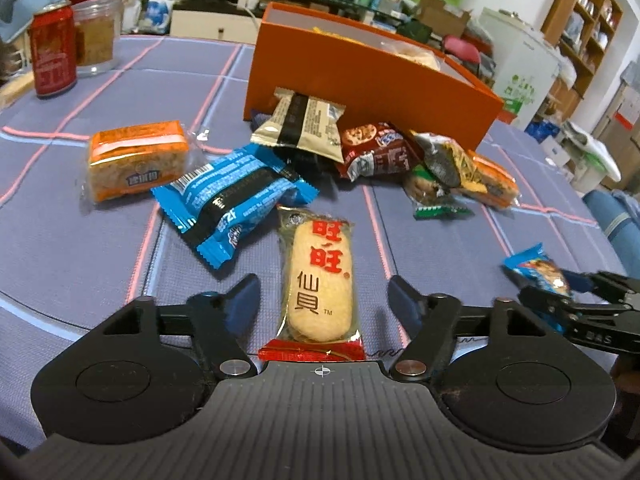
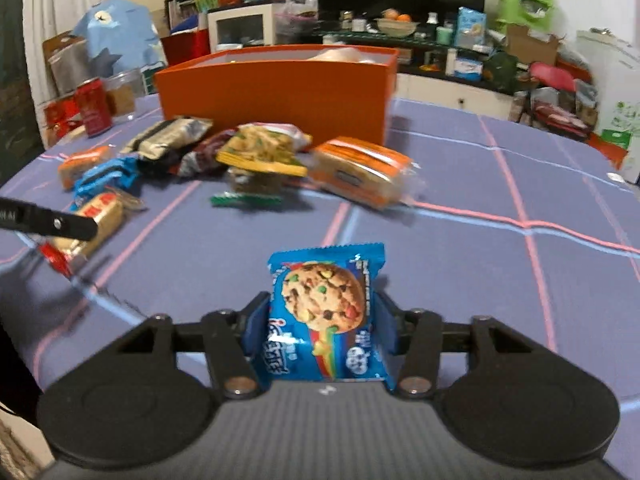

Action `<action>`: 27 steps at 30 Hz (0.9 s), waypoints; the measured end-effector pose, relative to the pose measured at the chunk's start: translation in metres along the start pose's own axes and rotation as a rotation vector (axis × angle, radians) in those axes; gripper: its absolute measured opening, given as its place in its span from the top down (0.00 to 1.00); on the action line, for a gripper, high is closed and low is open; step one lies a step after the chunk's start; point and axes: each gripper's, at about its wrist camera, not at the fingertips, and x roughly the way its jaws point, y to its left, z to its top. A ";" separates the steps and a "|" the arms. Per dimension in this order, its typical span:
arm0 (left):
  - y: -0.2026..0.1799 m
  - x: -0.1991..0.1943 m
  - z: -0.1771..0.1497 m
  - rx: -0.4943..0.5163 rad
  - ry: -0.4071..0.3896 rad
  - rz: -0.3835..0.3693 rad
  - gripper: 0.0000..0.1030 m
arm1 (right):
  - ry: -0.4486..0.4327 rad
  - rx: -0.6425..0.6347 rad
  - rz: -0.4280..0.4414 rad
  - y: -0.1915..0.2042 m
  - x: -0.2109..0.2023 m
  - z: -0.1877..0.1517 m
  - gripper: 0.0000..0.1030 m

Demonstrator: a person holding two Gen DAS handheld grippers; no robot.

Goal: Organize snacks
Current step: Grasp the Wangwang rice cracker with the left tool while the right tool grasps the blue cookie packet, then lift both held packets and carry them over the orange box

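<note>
My left gripper (image 1: pixel 323 294) is open, its fingers on either side of a rice cracker pack (image 1: pixel 318 280) with red characters lying on the tablecloth. My right gripper (image 2: pixel 320 314) is shut on a blue cookie pack (image 2: pixel 326 316) and holds it above the table; that pack also shows in the left wrist view (image 1: pixel 538 270). The orange box (image 1: pixel 360 80) stands behind a heap of snacks: a blue wafer pack (image 1: pixel 228 200), an orange cake pack (image 1: pixel 136 158), a beige pack (image 1: pixel 300 124) and a brown cookie pack (image 1: pixel 376 152). The box also shows in the right wrist view (image 2: pixel 276 92).
A red can (image 1: pixel 53 50) and a clear jar (image 1: pixel 96 36) stand at the far left of the table. The blue checked tablecloth (image 1: pixel 80 260) covers the table. Cluttered shelves and a fridge stand behind the table.
</note>
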 end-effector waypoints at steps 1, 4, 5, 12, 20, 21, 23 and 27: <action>-0.002 0.001 -0.001 0.009 -0.001 0.012 0.54 | 0.000 0.004 0.004 0.000 0.001 0.000 0.25; -0.008 0.004 -0.002 0.050 -0.002 0.047 0.53 | 0.015 0.040 0.010 0.002 0.009 0.004 0.07; -0.009 0.005 -0.003 0.062 -0.001 0.055 0.50 | 0.023 0.029 0.001 0.005 0.011 0.005 0.05; -0.018 0.012 -0.007 0.130 0.000 0.089 0.35 | -0.028 0.000 0.008 0.008 0.010 -0.005 0.02; -0.026 0.019 -0.010 0.196 0.018 0.148 0.27 | -0.014 -0.024 0.018 0.009 0.003 0.011 0.03; -0.025 0.020 -0.010 0.194 0.016 0.148 0.27 | -0.019 -0.035 0.022 0.011 0.002 0.011 0.03; -0.025 0.021 -0.010 0.190 0.011 0.153 0.28 | -0.010 -0.060 0.031 0.014 0.004 0.009 0.03; -0.024 0.021 -0.011 0.207 -0.007 0.163 0.37 | 0.035 -0.063 0.031 0.015 0.012 0.005 0.04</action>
